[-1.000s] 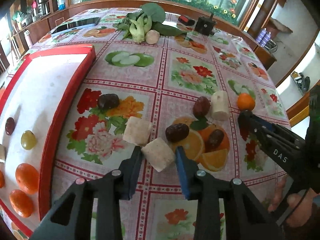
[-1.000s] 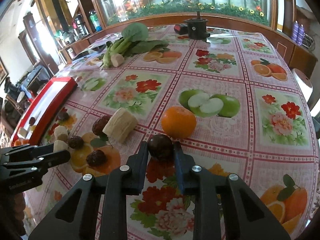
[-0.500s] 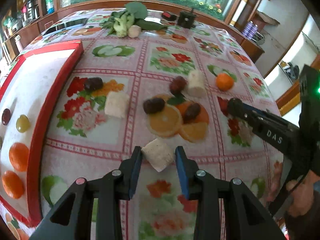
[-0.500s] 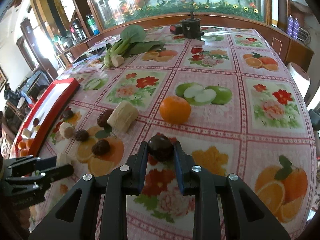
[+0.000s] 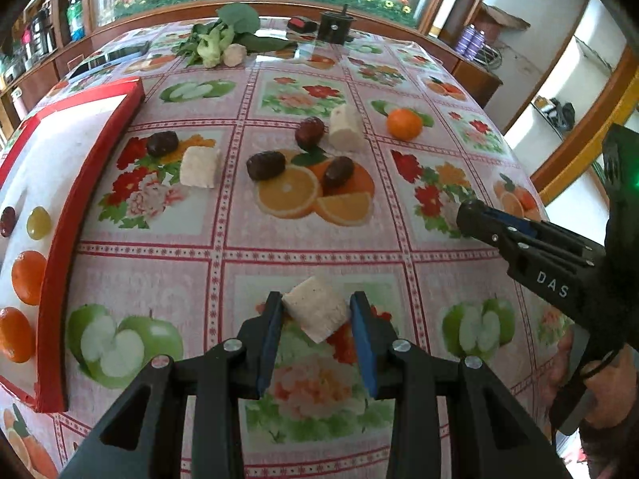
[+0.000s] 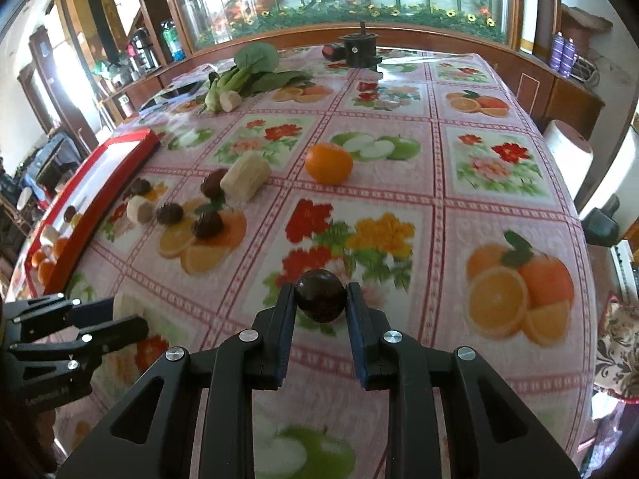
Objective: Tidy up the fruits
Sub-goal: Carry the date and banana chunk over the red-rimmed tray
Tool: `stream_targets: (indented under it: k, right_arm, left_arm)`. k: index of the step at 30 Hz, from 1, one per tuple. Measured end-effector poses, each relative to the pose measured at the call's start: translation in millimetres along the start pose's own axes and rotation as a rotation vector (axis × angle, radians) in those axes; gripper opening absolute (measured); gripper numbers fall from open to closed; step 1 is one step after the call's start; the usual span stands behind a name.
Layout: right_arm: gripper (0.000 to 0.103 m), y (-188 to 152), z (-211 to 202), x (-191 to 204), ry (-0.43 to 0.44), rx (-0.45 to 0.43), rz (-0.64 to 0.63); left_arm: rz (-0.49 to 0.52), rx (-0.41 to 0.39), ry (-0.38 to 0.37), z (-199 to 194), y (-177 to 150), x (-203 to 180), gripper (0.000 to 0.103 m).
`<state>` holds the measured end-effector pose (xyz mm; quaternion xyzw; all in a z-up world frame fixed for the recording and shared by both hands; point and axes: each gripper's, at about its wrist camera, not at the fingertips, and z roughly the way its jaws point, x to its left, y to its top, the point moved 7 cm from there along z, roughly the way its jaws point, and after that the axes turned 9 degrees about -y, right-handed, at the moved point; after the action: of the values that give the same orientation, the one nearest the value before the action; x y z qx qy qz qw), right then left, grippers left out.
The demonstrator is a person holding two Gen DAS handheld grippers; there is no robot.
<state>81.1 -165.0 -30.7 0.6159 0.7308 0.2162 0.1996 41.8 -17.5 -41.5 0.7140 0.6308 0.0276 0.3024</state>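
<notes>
My left gripper (image 5: 317, 311) is shut on a pale white fruit chunk (image 5: 315, 308) and holds it above the tablecloth. My right gripper (image 6: 320, 299) is shut on a dark round fruit (image 6: 319, 295), also lifted; it shows from the side in the left wrist view (image 5: 471, 215). On the cloth lie several dark dates (image 5: 265, 165), a white chunk (image 5: 199, 167), a pale cylinder piece (image 5: 345, 127) and an orange (image 5: 404, 123). The red-rimmed white tray (image 5: 60, 239) at the left holds oranges (image 5: 27, 276), a green grape (image 5: 38, 221) and a dark fruit (image 5: 7, 221).
Leafy greens (image 5: 223, 36) and a black object (image 5: 334, 27) lie at the table's far end. Wooden counters and windows surround the table. A white roll (image 6: 567, 147) stands off the table's right edge. The left gripper also shows in the right wrist view (image 6: 120, 319).
Both grippers have pulled back and up from the fruit cluster, each carrying its piece. The fruits on the cloth now lie farther away.
</notes>
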Motion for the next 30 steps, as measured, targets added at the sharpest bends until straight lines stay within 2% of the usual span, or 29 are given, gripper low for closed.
stream_targets:
  k: [6,12,30]
  right_arm:
    - [0.025,-9,-3,4,-0.026,0.017,0.012]
    - [0.025,-4,-7,15,-0.018,0.012,0.031]
    - [0.025,20,-14,100,0.014,-0.035,-0.080]
  left_arm:
    - [0.035,0.024,-0.019,-1,-6,-6,0.037]
    - [0.040,0.028,-0.028,-8,-6,-1,0.037]
    - [0.007,-0.021,-0.022,-43,3,42,0.037]
